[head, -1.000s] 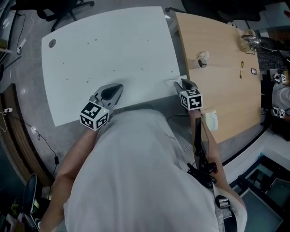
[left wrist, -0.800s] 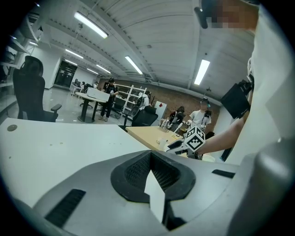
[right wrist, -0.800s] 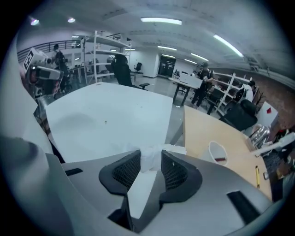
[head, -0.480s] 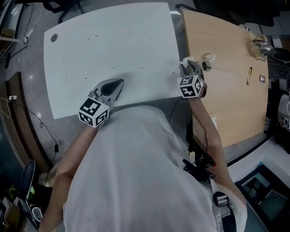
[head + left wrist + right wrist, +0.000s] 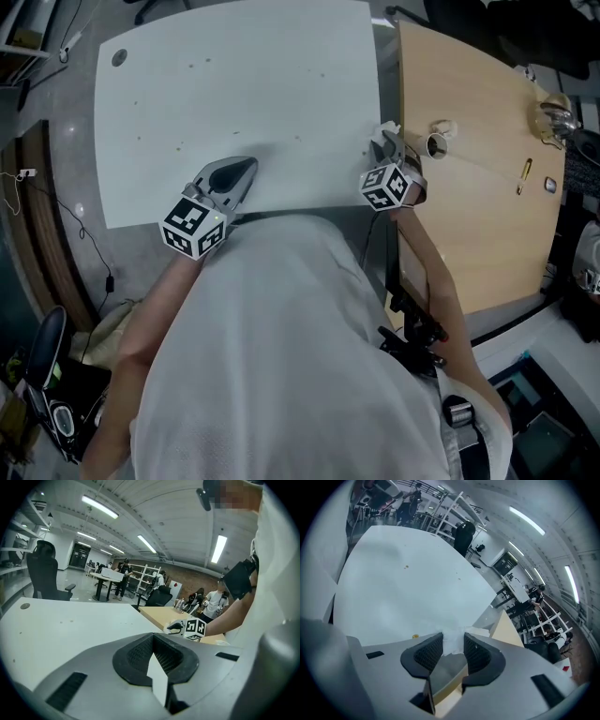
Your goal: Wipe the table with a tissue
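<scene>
Right gripper (image 5: 385, 142) fingers clamped on white tissue (image 5: 452, 643), wad poking out front. Tissue at near-right corner of white bench (image 5: 234, 84), right beside wooden bench (image 5: 469, 216). Left gripper (image 5: 246, 169) fingers shut, nothing in them, low over white bench's near edge. Few tiny specks (image 5: 406, 566) on top.

The white bench (image 5: 234, 94) has dark specks; the wooden bench (image 5: 469, 216) is pale tan. The left gripper (image 5: 244, 169) and right gripper (image 5: 384, 142) are grey with black ribbed jaws; the tissue (image 5: 452, 641) is white
</scene>
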Demonstrator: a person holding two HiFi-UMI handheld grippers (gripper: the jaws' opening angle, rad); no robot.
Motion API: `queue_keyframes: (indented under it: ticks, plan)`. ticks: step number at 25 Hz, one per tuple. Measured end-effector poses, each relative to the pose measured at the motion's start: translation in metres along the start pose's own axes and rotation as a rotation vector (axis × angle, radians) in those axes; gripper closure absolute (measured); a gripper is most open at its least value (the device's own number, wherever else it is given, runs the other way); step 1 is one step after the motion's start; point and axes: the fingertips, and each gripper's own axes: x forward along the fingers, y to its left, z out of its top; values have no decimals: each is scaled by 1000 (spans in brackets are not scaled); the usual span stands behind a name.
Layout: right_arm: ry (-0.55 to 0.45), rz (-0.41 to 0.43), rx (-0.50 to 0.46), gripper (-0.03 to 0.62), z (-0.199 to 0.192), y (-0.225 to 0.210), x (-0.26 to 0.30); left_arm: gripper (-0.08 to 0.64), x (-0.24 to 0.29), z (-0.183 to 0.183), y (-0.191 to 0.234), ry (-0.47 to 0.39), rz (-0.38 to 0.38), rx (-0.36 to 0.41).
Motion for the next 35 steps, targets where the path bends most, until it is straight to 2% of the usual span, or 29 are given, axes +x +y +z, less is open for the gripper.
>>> queue_keyframes:
  ticks: [11,24,30,35]
  plan:
    - [18,92,-86,469,3,23,-1,555,10,1,-4,6,-29,7]
    - [85,141,-90,472,4,66,-29,555,3,-3,-5,4,-50,15]
    - [112,170,-48,472,2,89,-43,555,0,-6,-4,6,-81,18]
    - [138,222,95,471,2,103,-55,555,-5,-6,-6,3,-118,29]
